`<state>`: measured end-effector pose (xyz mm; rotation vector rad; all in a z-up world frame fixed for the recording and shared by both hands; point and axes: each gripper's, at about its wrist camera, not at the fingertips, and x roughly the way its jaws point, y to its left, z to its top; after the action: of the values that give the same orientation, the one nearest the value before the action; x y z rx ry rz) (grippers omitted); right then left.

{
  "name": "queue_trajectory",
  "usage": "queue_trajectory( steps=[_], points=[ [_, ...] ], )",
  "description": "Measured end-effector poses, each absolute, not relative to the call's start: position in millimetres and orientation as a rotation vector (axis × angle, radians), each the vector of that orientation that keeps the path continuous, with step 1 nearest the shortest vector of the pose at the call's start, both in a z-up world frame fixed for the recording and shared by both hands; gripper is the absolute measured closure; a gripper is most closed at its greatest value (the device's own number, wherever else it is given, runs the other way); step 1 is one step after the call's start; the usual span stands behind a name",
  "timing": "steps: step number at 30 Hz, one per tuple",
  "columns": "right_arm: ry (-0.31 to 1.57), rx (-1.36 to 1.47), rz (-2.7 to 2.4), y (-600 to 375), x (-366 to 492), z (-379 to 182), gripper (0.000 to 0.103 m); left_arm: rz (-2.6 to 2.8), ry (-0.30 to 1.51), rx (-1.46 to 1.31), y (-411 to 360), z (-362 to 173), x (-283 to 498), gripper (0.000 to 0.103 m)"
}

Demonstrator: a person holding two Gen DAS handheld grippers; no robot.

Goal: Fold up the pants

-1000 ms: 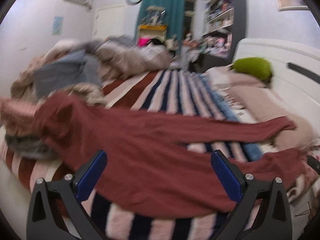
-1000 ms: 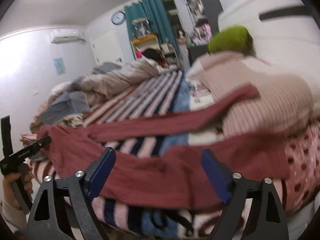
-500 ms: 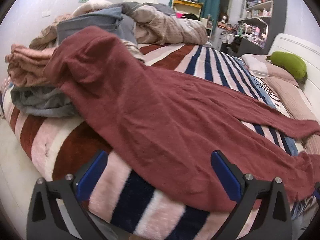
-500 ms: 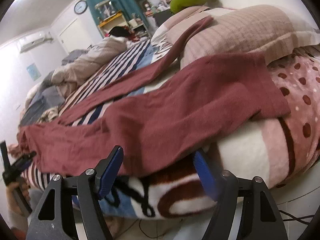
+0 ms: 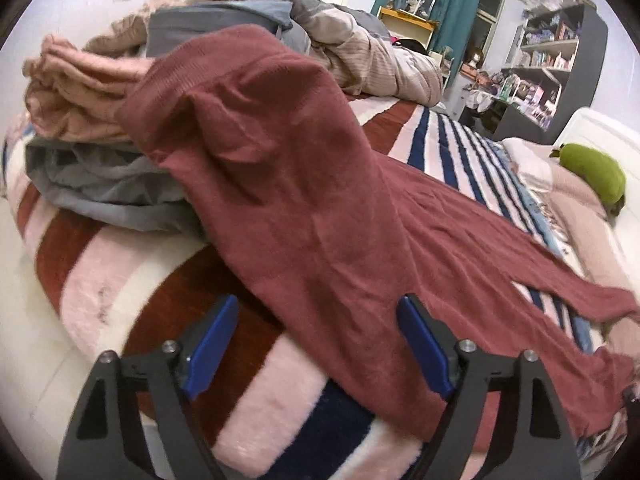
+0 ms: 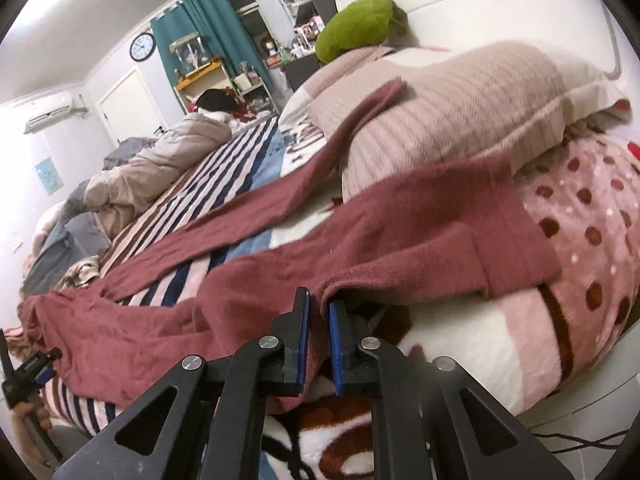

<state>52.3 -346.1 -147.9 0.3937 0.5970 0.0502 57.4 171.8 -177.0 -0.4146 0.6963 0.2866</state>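
Maroon pants (image 5: 320, 208) lie spread across the striped bed, waistband draped over a clothes pile at the left, both legs running right. My left gripper (image 5: 316, 344) is open, its blue pads either side of the pants' near edge by the hip. In the right wrist view the pants (image 6: 360, 240) stretch from the pillow end to the far left. My right gripper (image 6: 318, 320) is shut on the near edge of the near leg, close to its cuff. The left gripper (image 6: 40, 364) shows small at the far left, at the waist end.
A pile of pink and grey clothes (image 5: 92, 128) sits under the waistband. A rumpled duvet (image 5: 368, 56) lies at the back. A ribbed pink pillow (image 6: 460, 108) and a green plush (image 6: 356, 28) sit by the white headboard. The bed edge (image 6: 520, 352) is just below my right gripper.
My right gripper has closed on the near pant leg's edge. My left gripper has moved in lower and closer to the waist end and narrowed a little, still open.
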Motion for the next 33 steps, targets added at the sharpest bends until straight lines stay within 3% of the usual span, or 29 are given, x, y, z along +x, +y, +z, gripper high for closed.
queue_trajectory(
  steps=[2, 15, 17, 20, 22, 24, 33],
  points=[
    [0.590, 0.380, 0.049, -344.3, 54.3, -144.0, 0.099, 0.237, 0.704, -0.449, 174.7, -179.9, 63.0, 0.032],
    [0.594, 0.373, 0.035, -342.4, 60.5, -138.1, 0.099, 0.223, 0.635, -0.576, 225.4, -173.8, 50.7, 0.032],
    [0.595, 0.369, 0.037, -340.2, 60.5, -137.8, 0.099, 0.197, 0.634, -0.600, 229.3, -177.2, 56.0, 0.041],
    [0.589, 0.365, 0.035, -338.3, 59.6, -136.0, 0.099, 0.183, 0.638, -0.582, 227.8, -178.2, 63.5, 0.065],
    [0.586, 0.365, 0.034, -338.0, 58.5, -134.3, 0.099, 0.156, 0.636, -0.577, 225.1, -176.8, 65.2, 0.086],
    [0.579, 0.359, 0.029, -338.1, 57.2, -131.0, 0.099, 0.129, 0.624, -0.562, 220.5, -170.5, 61.2, 0.096],
    [0.505, 0.300, 0.055, -341.9, 54.6, -100.7, 0.101, 0.106, 0.528, -0.482, 212.2, -120.9, 38.5, 0.102]
  ],
)
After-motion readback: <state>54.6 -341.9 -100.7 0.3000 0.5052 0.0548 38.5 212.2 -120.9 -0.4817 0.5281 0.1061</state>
